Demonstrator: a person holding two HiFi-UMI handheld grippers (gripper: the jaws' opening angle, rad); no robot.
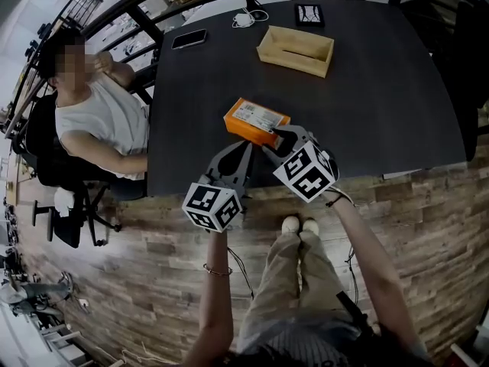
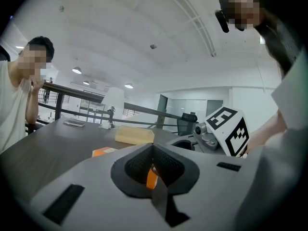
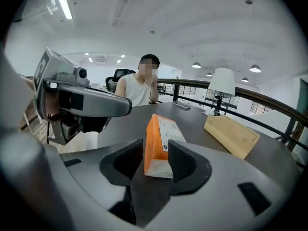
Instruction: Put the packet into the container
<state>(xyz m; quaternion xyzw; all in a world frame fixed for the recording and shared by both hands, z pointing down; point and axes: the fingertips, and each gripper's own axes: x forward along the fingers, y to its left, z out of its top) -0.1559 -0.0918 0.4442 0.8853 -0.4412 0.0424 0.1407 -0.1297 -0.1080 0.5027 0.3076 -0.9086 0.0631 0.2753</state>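
Observation:
An orange packet (image 1: 256,122) with a white label lies on the dark table (image 1: 382,105) near its front edge. In the right gripper view the packet (image 3: 161,138) stands between the pads of my right gripper (image 3: 155,159), which is open, with a gap showing on the left side. In the head view my right gripper (image 1: 279,138) reaches the packet's near end. My left gripper (image 1: 248,147) hovers just left of it, shut and empty; its pads meet in the left gripper view (image 2: 153,150). The light wooden container (image 1: 296,50) sits open at the far side of the table.
A person (image 1: 99,113) sits at the table's left edge. A phone (image 1: 189,39), a white cable (image 1: 244,19) and a black marker card (image 1: 309,14) lie along the far edge. A dark railing (image 1: 137,10) runs behind the table.

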